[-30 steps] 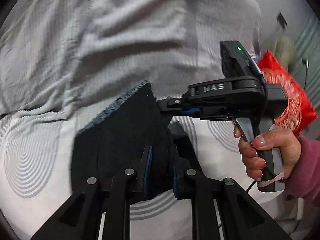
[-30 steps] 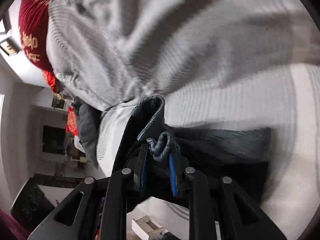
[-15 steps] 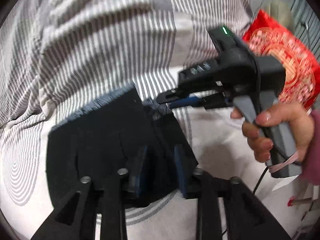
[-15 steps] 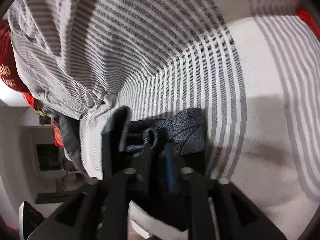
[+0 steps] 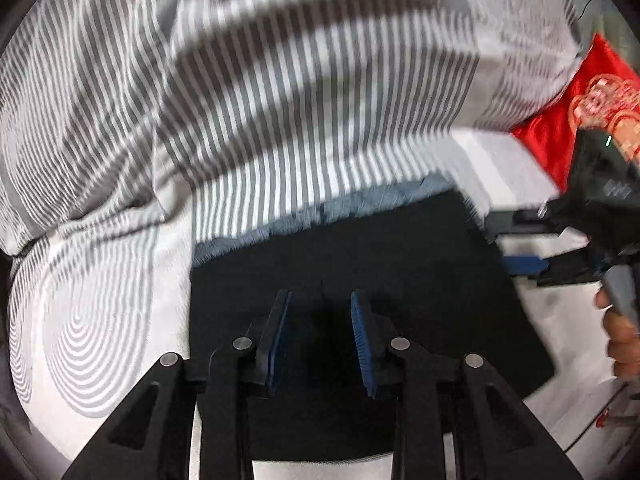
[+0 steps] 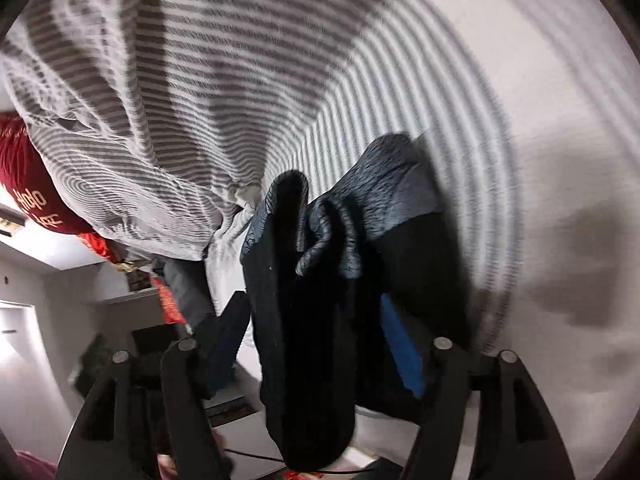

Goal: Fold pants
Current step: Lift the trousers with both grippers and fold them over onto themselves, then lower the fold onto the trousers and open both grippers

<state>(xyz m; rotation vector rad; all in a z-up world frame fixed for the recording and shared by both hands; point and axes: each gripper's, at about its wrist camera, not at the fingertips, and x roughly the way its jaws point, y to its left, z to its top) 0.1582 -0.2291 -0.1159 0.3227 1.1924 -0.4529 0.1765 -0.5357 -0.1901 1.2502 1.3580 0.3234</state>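
Observation:
The dark pants point(image 5: 360, 264) lie folded flat on the striped bed sheet point(image 5: 104, 320), with a blue-grey waistband strip point(image 5: 320, 212) along their far edge. My left gripper point(image 5: 320, 312) is open just above the pants, its blue pads apart with nothing between them. My right gripper point(image 5: 520, 240) is at the pants' right edge, jaws apart. In the right wrist view the right gripper point(image 6: 316, 312) is wide open and the pants point(image 6: 312, 320) with their bunched waistband point(image 6: 384, 200) lie loose between the fingers.
A rumpled grey-striped duvet point(image 5: 280, 80) fills the far side of the bed. A red embroidered pillow point(image 5: 580, 120) lies at the right. The person's hand point(image 5: 620, 332) holds the right gripper. Room furniture and the bed edge show in the right wrist view point(image 6: 100, 320).
Both grippers were shut on the pants a second ago. They lowered the fold onto the bed and opened, and the pants now lie flat. The right gripper has pulled away to the right.

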